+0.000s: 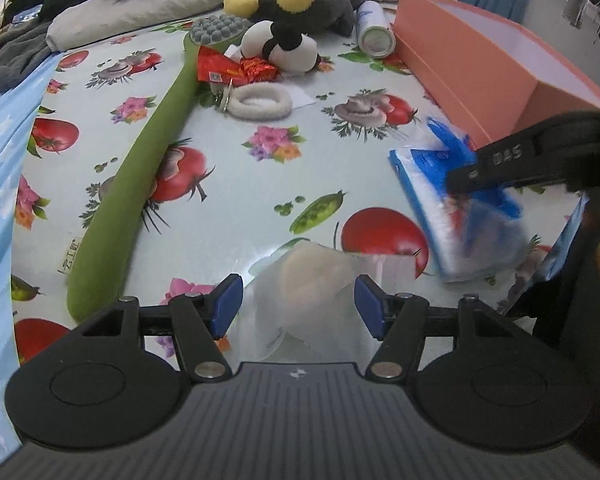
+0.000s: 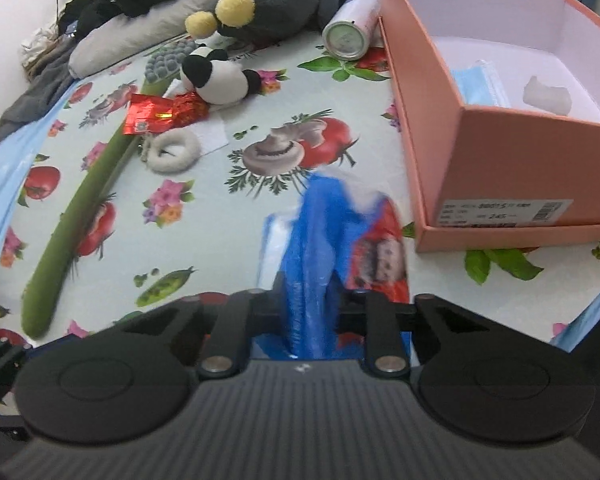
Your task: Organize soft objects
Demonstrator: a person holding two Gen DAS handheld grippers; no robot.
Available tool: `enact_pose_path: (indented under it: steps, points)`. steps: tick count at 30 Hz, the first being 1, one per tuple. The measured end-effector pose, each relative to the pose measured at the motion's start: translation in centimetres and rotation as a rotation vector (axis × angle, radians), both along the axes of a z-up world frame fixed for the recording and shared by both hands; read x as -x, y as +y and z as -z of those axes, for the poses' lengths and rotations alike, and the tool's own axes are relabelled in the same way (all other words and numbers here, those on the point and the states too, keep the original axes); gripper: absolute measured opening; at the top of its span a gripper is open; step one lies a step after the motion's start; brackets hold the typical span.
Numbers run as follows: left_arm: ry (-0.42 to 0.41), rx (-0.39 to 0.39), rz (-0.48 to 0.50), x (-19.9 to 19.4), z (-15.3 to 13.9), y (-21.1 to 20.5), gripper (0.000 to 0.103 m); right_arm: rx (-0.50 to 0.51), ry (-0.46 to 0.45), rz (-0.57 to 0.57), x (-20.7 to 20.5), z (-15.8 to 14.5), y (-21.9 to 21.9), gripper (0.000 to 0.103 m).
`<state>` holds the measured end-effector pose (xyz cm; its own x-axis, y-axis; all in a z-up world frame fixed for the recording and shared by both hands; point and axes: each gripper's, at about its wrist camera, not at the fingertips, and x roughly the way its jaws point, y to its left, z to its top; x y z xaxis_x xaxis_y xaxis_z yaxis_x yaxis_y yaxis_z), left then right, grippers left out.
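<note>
Visibly blurred, crinkly blue packet (image 2: 316, 248)

The bed cover (image 1: 228, 184) is pale with red tomatoes, pink flowers, green peas and grey mushrooms. A long green stick (image 1: 140, 168) has a grey bumpy head. The little panda toy (image 2: 220, 80) is black and white. At 12 o'clock the big plush (image 1: 300, 4) is grey with yellow feet. The box (image 2: 500, 168) at 2 o'clock is pink outside and white inside. The crinkly wrapper (image 2: 160, 114) is red. The fluffy ring (image 1: 262, 102) is white. The bag (image 2: 312, 248) is blue.
</note>
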<state>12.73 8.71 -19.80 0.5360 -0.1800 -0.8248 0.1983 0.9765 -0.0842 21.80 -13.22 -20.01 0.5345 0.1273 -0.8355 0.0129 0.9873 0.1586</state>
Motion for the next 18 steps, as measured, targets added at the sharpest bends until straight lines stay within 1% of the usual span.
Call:
enact_pose_path:
  steps: [2, 5, 6, 8, 10, 13, 16, 18]
  points:
    - [0.0, -0.01, -0.004, 0.2, 0.3, -0.1, 0.066, 0.008, -0.008, -0.014, 0.2, -0.3, -0.2, 0.012]
    - [0.006, -0.006, -0.037, 0.3, 0.9, -0.3, 0.057, 0.005, -0.012, -0.028, 0.4, -0.6, -0.6, 0.011]
    - [0.007, 0.002, -0.051, 0.3, 0.9, -0.3, 0.05, 0.004, -0.014, -0.036, 0.6, -0.8, -0.6, 0.01]
    - [0.003, 0.013, -0.07, 0.4, 0.9, -0.4, 0.043, 0.009, -0.02, -0.054, 0.9, -1.2, -0.7, 0.01]
    - [-0.001, 0.03, -0.105, 0.5, 0.6, -0.5, 0.029, 0.006, -0.03, -0.077, 1.2, -1.7, -0.7, 0.01]
    - [-0.008, 0.063, -0.157, 0.8, -0.3, -0.6, 0.022, 0.005, -0.051, -0.108, 1.7, -2.8, -1.0, 0.01]
    - [-0.022, 0.105, -0.215, 1.2, -1.4, -0.6, 0.02, 0.012, -0.076, -0.139, 2.1, -4.0, -1.1, 0.01]
    - [-0.038, 0.117, -0.242, 1.6, -2.1, -0.7, 0.019, 0.012, -0.089, -0.155, 2.3, -4.8, -1.3, 0.01]
